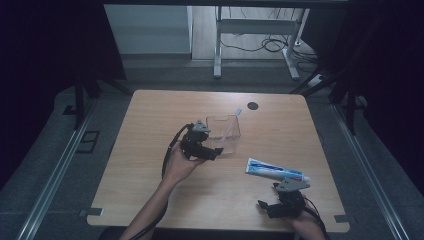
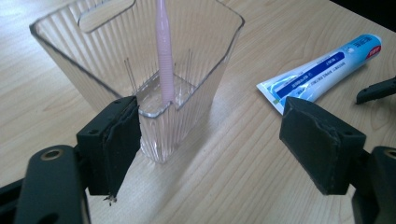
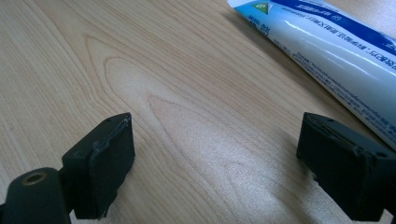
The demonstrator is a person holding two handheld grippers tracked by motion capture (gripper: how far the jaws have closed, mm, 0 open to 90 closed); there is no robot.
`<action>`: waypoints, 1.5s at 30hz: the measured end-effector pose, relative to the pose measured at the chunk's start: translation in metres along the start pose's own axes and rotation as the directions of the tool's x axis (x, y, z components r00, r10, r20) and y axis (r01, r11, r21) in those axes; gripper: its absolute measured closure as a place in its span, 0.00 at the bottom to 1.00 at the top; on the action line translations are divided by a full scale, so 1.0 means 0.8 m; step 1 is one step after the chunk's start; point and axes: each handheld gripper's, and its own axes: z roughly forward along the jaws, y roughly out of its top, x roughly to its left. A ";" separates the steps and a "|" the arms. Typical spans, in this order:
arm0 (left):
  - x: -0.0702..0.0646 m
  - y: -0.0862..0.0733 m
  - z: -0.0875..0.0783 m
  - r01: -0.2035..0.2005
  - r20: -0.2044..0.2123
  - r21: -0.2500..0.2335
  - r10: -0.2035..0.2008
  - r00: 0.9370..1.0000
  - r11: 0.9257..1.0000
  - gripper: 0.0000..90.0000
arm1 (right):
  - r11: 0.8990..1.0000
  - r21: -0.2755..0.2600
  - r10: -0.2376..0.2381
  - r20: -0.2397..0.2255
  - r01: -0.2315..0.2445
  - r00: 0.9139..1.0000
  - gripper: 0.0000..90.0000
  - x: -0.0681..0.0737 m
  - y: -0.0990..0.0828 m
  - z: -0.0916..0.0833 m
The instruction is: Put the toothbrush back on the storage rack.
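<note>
- The left gripper (image 1: 212, 152), at centre frame in the high view, has its jaws spread wide and grips nothing. In its own view one pad (image 2: 122, 140) sits just beside the lower left corner of the clear holder (image 2: 187, 56); whether it touches, I cannot tell.
- The right gripper (image 1: 267, 207), low and right in the high view, is also wide and empty over bare table (image 3: 163, 93).
- Done, as things lie: the pink toothbrush (image 2: 164, 56) stands in the holder, leaning toward the upper right in the high view.
- Left to do, I judge: the toothpaste (image 1: 275, 170) lies flat on the table, right of centre in the high view and apart from the holder; it probably goes in next.
- In the right gripper view the tube crosses the upper right corner, near the right jaw but not between the jaws, so no grasp has begun.
</note>
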 end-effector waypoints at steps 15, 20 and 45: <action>0.002 -0.038 -0.011 0.021 -0.001 -0.003 -0.021 1.000 1.000 0.20 | 1.000 0.000 0.001 0.000 -0.001 1.000 0.12 0.000 0.000 0.000; 0.001 -0.051 -0.016 0.038 -0.004 -0.014 -0.038 0.999 0.999 0.19 | 1.000 0.000 0.001 0.000 -0.001 1.000 0.12 0.000 0.000 0.000; -0.005 -0.099 -0.027 0.038 -0.035 -0.022 -0.039 0.999 0.999 0.19 | 1.000 0.001 0.004 0.000 -0.004 1.000 0.13 0.000 0.000 -0.001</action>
